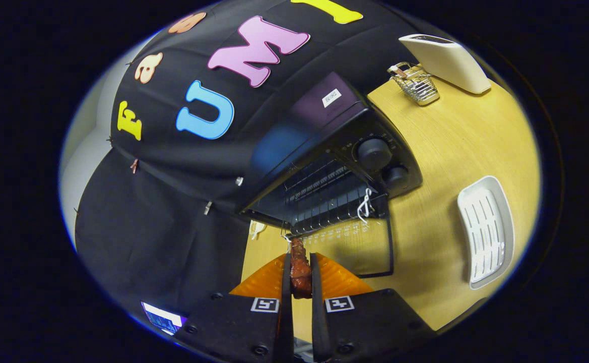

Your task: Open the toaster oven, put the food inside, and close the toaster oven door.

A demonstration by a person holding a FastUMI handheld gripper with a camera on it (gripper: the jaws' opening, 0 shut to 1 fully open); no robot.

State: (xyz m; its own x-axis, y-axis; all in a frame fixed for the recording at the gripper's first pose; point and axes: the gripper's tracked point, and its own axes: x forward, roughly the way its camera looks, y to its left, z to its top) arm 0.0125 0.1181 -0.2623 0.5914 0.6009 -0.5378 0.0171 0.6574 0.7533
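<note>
Gripper [301, 275] clenched on food [300, 269], just ahead of open toaster oven [324, 176] w/ door [370, 247] down.

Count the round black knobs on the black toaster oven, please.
2: upper round black knob and lower one beside the rack opening of the black toaster oven. Gripper holds reddish-brown food.

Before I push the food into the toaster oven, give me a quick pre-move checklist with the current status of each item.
1. Toaster oven door open: ok, folded down flat.
2. Food held by the tool: ok, pinched between both fingers.
3. Wire rack in place inside: ok.
4. Path from food to opening free: ok, nothing between them.
5. Food aligned with opening: not ok, it points near the door's corner.
6. Grip firm enough: cannot tell.
</note>
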